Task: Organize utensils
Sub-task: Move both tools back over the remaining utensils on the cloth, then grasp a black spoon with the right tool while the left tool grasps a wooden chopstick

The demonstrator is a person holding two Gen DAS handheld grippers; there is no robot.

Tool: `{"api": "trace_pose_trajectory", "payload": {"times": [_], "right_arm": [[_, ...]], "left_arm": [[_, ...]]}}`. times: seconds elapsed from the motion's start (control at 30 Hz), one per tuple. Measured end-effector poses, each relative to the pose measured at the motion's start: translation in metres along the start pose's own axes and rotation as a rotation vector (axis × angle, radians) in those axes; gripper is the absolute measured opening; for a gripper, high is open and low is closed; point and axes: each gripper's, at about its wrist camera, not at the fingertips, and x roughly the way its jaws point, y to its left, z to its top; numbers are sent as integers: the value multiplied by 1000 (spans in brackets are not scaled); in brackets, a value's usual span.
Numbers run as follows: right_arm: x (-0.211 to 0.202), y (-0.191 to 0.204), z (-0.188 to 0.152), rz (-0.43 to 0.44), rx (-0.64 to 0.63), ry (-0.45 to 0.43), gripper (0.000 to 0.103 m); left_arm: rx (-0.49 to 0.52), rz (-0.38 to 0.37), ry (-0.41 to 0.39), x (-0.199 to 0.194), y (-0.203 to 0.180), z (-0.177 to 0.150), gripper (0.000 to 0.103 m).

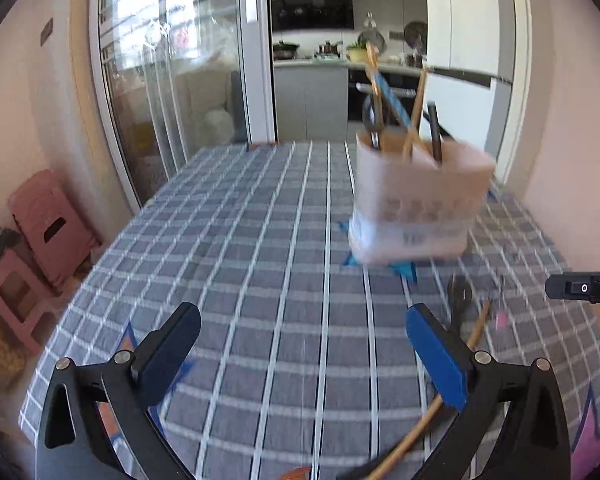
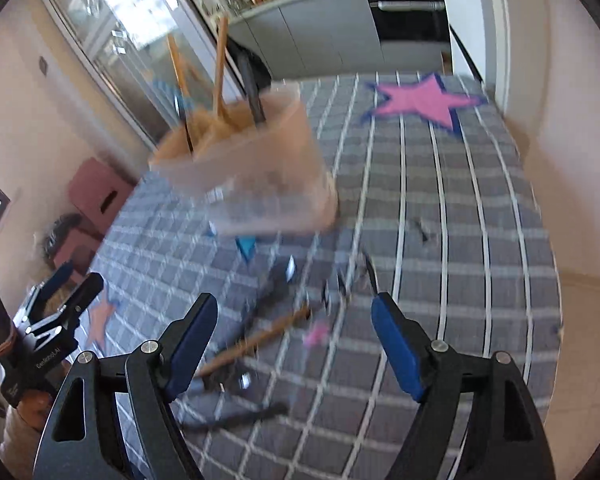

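Note:
A pale plastic utensil holder (image 1: 416,204) stands on the checked tablecloth (image 1: 260,240) with several utensils upright in it: wooden handles, a blue one and a dark one. It also shows in the right wrist view (image 2: 252,176), blurred. Loose utensils lie on the cloth in front of it: a wooden-handled one (image 2: 256,340) and dark ones (image 2: 236,416), and a wooden handle (image 1: 420,424) beside the left gripper's right finger. My left gripper (image 1: 300,348) is open and empty above the cloth. My right gripper (image 2: 292,340) is open and empty above the loose utensils.
A pink star (image 2: 420,100) marks the cloth's far right. Small blue marks (image 1: 400,268) lie under the holder. Pink stools (image 1: 40,240) stand at the left by a glass sliding door (image 1: 172,80). The kitchen counter (image 1: 340,64) lies beyond the table.

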Motion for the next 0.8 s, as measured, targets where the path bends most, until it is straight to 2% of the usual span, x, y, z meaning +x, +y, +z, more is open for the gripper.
{"api": "trace_pose_trajectory", "payload": {"times": [0.13, 0.23, 0.43, 0.73, 0.8], "right_arm": [[11, 6, -29, 5, -8, 68, 82], [18, 11, -47, 59, 23, 108, 82], [33, 14, -56, 174, 132, 138, 81], [60, 9, -55, 283, 295, 158, 60], [61, 11, -56, 301, 307, 151, 58]], "left_arm": [[2, -15, 74, 2, -5, -37, 103], [-23, -33, 105, -1, -5, -55, 103], [-47, -35, 118, -16, -2, -66, 103], [-52, -31, 111, -26, 3, -69, 103], [-48, -28, 109, -26, 3, -70, 103]]}}
